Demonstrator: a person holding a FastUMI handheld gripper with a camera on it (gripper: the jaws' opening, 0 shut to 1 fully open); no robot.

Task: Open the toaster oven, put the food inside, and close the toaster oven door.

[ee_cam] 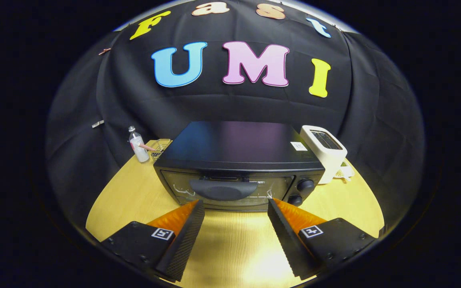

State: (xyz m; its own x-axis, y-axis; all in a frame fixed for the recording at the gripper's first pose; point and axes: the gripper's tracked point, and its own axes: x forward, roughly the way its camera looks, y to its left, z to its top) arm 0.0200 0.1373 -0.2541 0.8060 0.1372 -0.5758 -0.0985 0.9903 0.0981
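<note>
Here the toaster oven (236, 168) sits door-shut on the table (230, 240), just ahead of the hand-held gripper (236, 206), fingers spread, empty. Rigid, likely heavy; grip the door handle (223, 189), probably smooth.

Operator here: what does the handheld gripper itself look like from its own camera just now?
The gripper has two wedge-shaped fingers with ridged inner pads, tapering to narrow tips. Each finger is mounted on a flat black block with small screws, and each block carries a square black-and-white marker tag.
</note>
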